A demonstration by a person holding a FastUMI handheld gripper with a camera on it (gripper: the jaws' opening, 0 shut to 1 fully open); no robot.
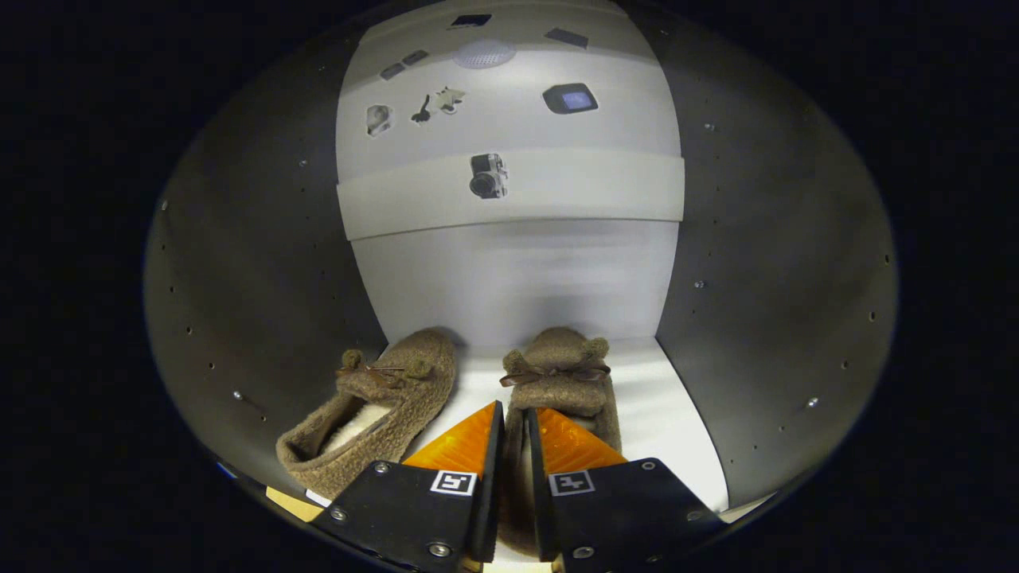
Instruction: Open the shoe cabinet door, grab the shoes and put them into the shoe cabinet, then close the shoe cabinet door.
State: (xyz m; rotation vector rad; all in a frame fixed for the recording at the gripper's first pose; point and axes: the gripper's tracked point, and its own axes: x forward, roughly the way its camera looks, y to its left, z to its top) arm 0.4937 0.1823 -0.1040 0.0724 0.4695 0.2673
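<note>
Shoes: both inside cabinet, on its white floor, toes toward back wall. Left shoe lies angled near the left side panel. Right shoe sits between the fingers. Gripper narrowed to a slim gap, both fingers pressing the right shoe's side wall.

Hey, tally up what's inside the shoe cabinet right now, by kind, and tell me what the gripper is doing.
Brown fuzzy slippers: 2, left slipper and right slipper, both on the white shelf.
Gripper: 1, fingers pinching the right slipper's side wall.
Total: 3
</note>
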